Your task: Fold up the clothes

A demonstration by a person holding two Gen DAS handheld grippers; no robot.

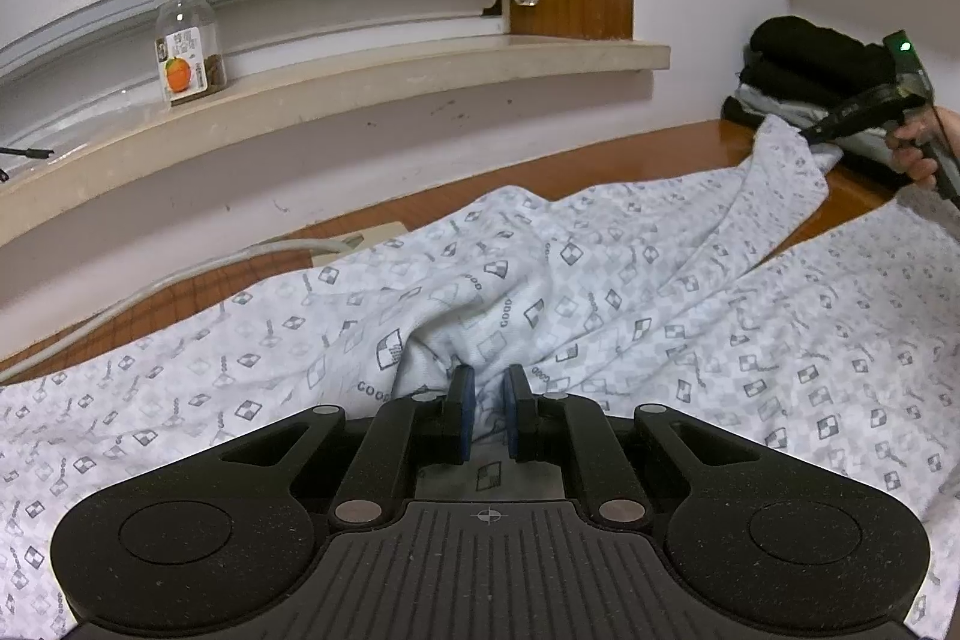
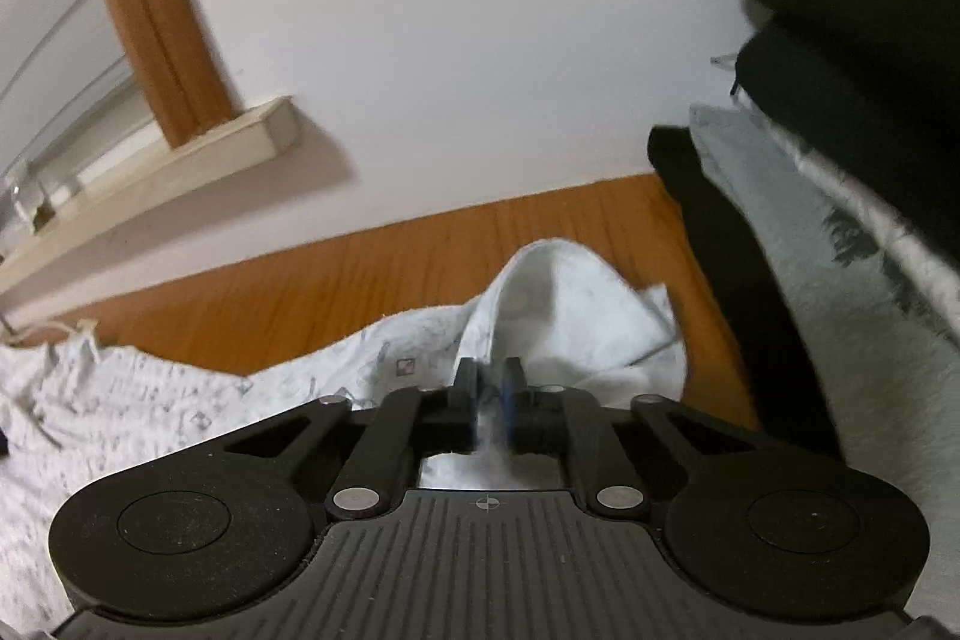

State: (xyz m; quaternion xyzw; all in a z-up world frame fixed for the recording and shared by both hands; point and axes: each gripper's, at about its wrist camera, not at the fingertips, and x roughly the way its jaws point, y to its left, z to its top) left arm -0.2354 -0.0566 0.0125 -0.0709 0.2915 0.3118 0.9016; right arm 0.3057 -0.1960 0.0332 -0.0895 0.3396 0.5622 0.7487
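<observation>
A white garment [image 1: 600,292] with a grey checked print lies spread over the wooden table [image 1: 648,154]. My left gripper [image 1: 487,394] is shut on a bunched fold of it near the middle, cloth pinched between the blue pads. In the left wrist view the right gripper [image 1: 810,137] sits at the far right, held by a hand [image 1: 915,148], pinching a lifted corner of the same garment. The right wrist view shows my right gripper [image 2: 487,388] shut on that white garment [image 2: 564,304], whose corner stands up in a peak over the table [image 2: 372,274].
A stack of folded black and grey clothes [image 1: 804,70] [image 2: 840,160] stands at the table's back right, close beside the right gripper. A clear jar [image 1: 189,40] stands on the window sill [image 1: 360,82]. A white cable [image 1: 180,280] runs along the table's left back.
</observation>
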